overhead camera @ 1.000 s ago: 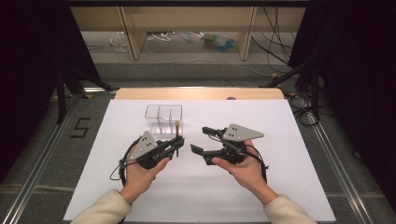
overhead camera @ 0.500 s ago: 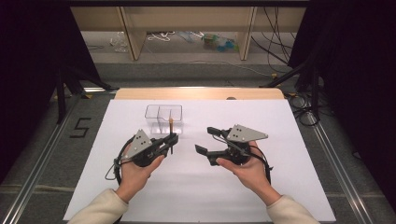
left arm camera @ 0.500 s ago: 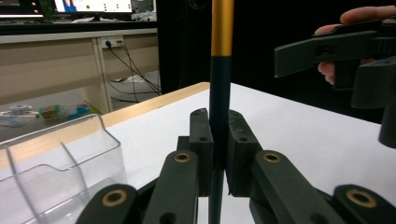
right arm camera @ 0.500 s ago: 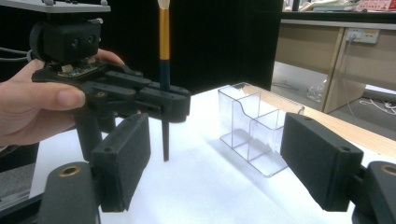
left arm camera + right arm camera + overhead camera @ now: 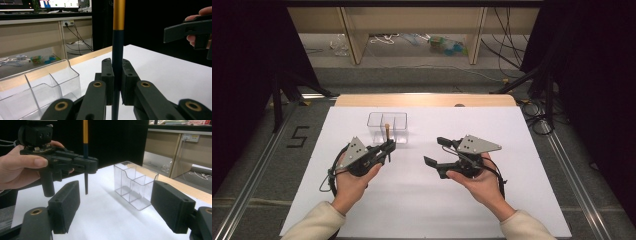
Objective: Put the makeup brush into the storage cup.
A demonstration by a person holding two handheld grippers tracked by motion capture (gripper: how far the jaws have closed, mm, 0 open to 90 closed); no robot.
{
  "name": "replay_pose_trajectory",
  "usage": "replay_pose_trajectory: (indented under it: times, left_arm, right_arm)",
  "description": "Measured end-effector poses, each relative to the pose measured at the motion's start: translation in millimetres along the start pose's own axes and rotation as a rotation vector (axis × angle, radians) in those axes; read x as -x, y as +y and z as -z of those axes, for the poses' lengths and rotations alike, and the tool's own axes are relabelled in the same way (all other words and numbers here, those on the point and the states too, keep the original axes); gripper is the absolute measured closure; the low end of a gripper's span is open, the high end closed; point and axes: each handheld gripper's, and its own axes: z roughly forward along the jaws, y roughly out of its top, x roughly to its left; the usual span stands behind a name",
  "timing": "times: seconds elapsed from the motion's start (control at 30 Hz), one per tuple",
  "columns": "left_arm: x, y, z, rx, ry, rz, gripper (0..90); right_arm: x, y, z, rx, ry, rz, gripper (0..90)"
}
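Note:
A slim pen (image 5: 118,45) with a dark blue barrel and a gold-orange upper part stands upright in my left gripper (image 5: 117,68), which is shut on its barrel. In the high view the left gripper (image 5: 388,147) holds the pen (image 5: 387,130) just in front of a clear plastic holder (image 5: 374,116) with several compartments. The pen's lower tip hangs a little above the white table, short of the holder (image 5: 132,185). My right gripper (image 5: 434,151) is to the right of it, open, with nothing between its jaws (image 5: 118,207).
A white sheet (image 5: 422,200) covers the table, and a wooden strip (image 5: 427,100) runs along its far edge. Beyond it are shelving legs and cables on the floor. Black curtains hang on both sides.
The left gripper with the pen has shifted slightly left and away from the right gripper, staying near the holder's front. The right gripper has barely moved and stays open.

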Motion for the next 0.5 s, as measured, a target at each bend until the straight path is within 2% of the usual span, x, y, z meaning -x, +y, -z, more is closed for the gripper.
replay_pose_trajectory:
  times: [0.33,0.37,0.43,0.5]
  left_arm:
    - [-3.4,-0.2,1.7,0.000,0.015,0.004,83.1]
    - [-3.5,-0.3,1.7,0.001,0.017,0.009,83.1]
    - [-4.2,-0.1,2.0,0.002,0.018,0.005,83.1]
    - [-4.6,-0.1,2.3,0.002,0.019,0.007,83.1]
  right_arm:
    - [0.9,-0.8,3.6,-0.009,0.000,0.003,24.0]
    - [2.6,-0.9,3.5,0.013,-0.009,0.025,23.9]
    - [3.2,-0.8,4.2,0.011,-0.016,0.033,23.8]
    - [2.8,-0.9,6.6,0.006,-0.015,0.022,23.7]
